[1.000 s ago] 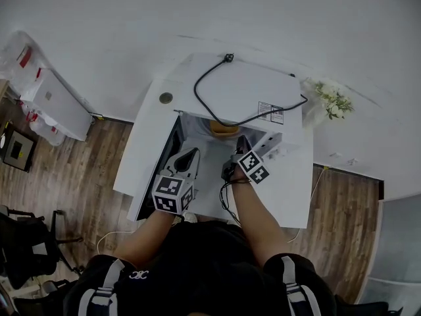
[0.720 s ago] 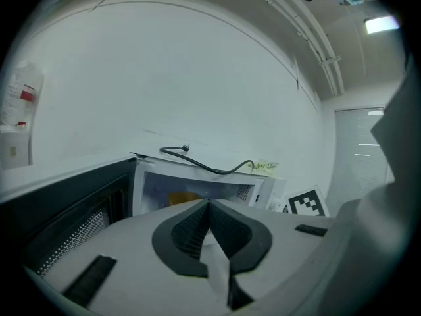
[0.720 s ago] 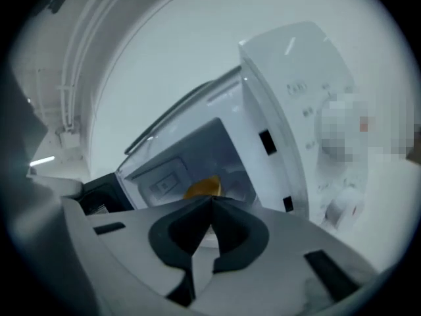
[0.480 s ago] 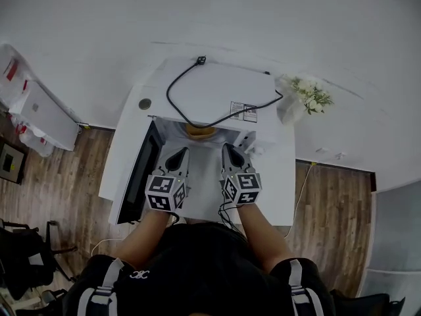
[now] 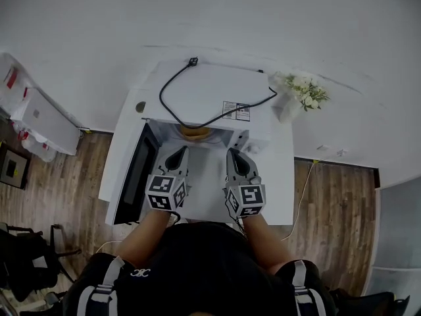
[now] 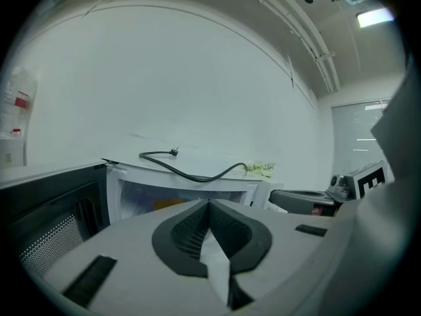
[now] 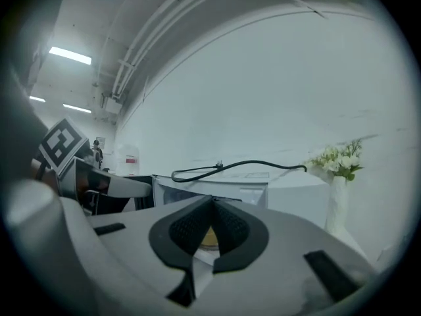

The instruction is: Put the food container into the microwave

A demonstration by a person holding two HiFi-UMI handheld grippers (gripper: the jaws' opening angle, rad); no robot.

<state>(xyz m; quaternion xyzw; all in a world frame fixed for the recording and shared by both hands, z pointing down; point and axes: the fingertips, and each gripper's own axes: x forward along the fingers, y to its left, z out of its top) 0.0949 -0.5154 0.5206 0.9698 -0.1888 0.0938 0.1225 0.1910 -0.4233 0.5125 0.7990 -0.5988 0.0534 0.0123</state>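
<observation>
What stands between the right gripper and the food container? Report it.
Nothing visible. The food container sits inside the open microwave, its door open to the left; the right gripper, shut and empty, faces the opening.

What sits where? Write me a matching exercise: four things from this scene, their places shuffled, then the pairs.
Things:
1. food container
2. power cord
3. vase of flowers
4. microwave door

Places or states:
A. lying on top of the microwave
B. swung open on the left
C. inside the cavity
D. beside the microwave, on its right

Pairs: 1-C, 2-A, 3-D, 4-B
</observation>
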